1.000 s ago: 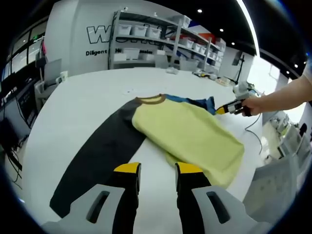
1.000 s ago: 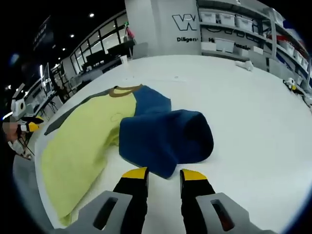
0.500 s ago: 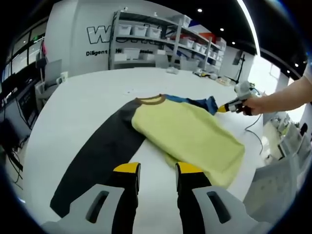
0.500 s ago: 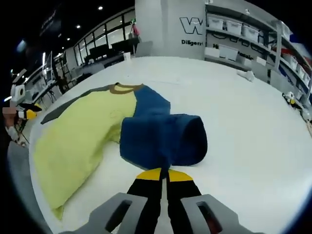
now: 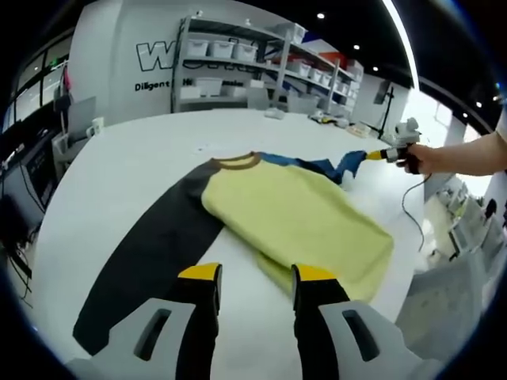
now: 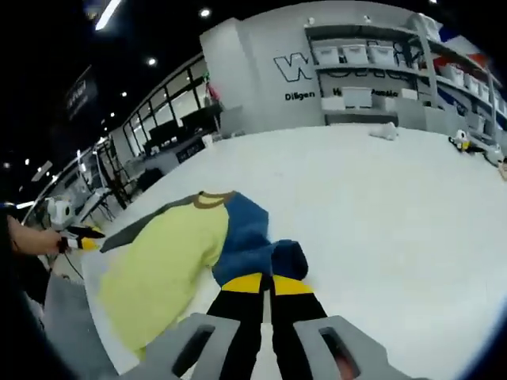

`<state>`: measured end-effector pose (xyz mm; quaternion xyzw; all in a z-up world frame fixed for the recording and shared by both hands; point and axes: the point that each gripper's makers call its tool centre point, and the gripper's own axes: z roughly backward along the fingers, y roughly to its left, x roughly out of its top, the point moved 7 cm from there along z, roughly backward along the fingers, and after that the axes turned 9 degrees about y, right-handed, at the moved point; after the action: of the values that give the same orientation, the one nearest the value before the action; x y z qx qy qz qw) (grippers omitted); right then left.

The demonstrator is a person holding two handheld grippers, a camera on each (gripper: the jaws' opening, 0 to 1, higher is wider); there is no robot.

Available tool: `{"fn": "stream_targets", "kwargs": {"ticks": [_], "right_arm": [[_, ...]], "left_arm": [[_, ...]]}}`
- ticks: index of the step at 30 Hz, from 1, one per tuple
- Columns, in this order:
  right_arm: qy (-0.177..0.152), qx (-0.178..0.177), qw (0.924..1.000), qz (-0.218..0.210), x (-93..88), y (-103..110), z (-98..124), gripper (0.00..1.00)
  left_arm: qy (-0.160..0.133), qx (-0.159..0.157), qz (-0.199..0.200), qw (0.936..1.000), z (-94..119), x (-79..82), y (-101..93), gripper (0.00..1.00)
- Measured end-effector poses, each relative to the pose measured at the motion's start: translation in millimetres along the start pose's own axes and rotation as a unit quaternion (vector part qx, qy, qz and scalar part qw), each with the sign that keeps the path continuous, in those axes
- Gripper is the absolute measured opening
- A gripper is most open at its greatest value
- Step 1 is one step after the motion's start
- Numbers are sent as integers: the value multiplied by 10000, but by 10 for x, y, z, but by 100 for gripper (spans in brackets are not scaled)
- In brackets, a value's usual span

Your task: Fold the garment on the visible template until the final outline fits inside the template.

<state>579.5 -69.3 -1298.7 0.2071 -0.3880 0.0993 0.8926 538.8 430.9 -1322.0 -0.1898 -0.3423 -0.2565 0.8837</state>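
The garment [image 5: 293, 218] lies spread on the white counter [image 5: 142, 166]: a shirt with a yellow-green body, a brown collar [image 5: 238, 162], a dark grey sleeve [image 5: 142, 261] stretched out flat toward the left gripper view's camera, and a blue sleeve [image 5: 329, 166] on the far side. In the right gripper view the garment [image 6: 170, 261] sits to the left, with its blue sleeve [image 6: 253, 245] gathered into a bunch just ahead of the jaws.

The left gripper [image 5: 252, 277] hovers over the counter beside the garment's near hem, its yellow-tipped jaws standing apart with bare counter between them. The right gripper [image 6: 261, 283] has its jaws pressed together on the bunched blue sleeve; from the left gripper view the right gripper [image 5: 379, 155] is seen at the far right, held in a person's hand [image 5: 420, 158], with the sleeve's tip drawn up toward it.

On the grey back wall [image 5: 119, 47] large white outlined letters begin with "W"; the rest is cut off by shelving [image 5: 261, 67] loaded with white bins. A smaller dark line beneath reads "Diligent" in the left gripper view, with further words too blurred to read.

The counter is wide and bare beyond the collar and to the right of the blue sleeve in the right gripper view. The dark sleeve's end lies near the counter's near left edge, and the yellow-green hem lies close to the right edge.
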Motion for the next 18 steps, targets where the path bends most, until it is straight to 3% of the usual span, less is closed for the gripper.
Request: {"fn": "stream_targets", "kwargs": {"ticks": [3,5,9,13,15,18], "right_arm": [[-253,265,9991,-196,80,60,66,0],[-598,443,9966,-348,165,99,106,0],[-852,404,9945,-451,241,130,152,0],[-1368,199,9868,-844,335,25,199,0],[-1545,-145,9816,-1108,336,-104,227,0],[-1804,-602,9682,-1624,288,-274,276,0]], "left_arm": [[-6,-11,-5,10000,-4,5,-10,34],[-6,-17,-19,10000,-6,9,-18,34],[-13,-20,-22,10000,0,15,-26,34],[-20,-21,-31,10000,5,14,-21,34],[-17,-16,-31,10000,9,11,-16,33],[-18,-18,-24,10000,12,4,-13,33]]}}
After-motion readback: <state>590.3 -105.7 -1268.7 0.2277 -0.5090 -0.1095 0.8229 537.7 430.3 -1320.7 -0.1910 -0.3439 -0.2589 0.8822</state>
